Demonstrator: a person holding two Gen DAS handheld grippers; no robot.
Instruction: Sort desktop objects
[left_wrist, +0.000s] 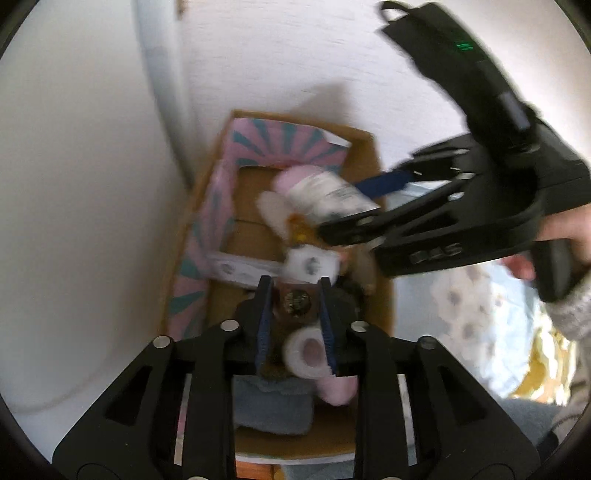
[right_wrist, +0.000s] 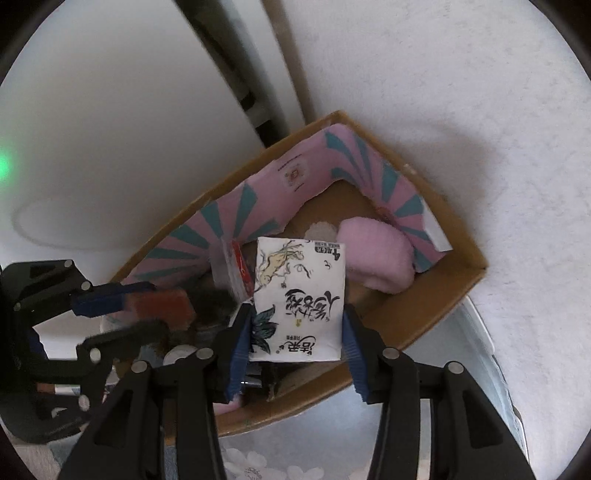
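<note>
An open cardboard box (left_wrist: 382, 295) with pink and teal striped flaps (left_wrist: 258, 136) lies below both grippers. My left gripper (left_wrist: 294, 282) points down into it, blue pads against a brown plush item (left_wrist: 295, 302) with white and pink paws. From the right wrist view the left gripper (right_wrist: 159, 310) reaches in at the left, holding a blurred reddish-brown thing. My right gripper (right_wrist: 295, 308) is shut on a white tissue pack (right_wrist: 299, 295) with ink drawings, over the cardboard box (right_wrist: 443, 295). In the left wrist view the right gripper (left_wrist: 340, 208) holds the tissue pack (left_wrist: 325, 195).
A pink fluffy item (right_wrist: 376, 254) and a small red and white packet (right_wrist: 236, 266) lie in the box, and a grey cloth (left_wrist: 273, 410) at its near end. A floral cloth (left_wrist: 461, 314) lies to the right. A hand (left_wrist: 565, 229) grips the right gripper's handle. White walls stand behind.
</note>
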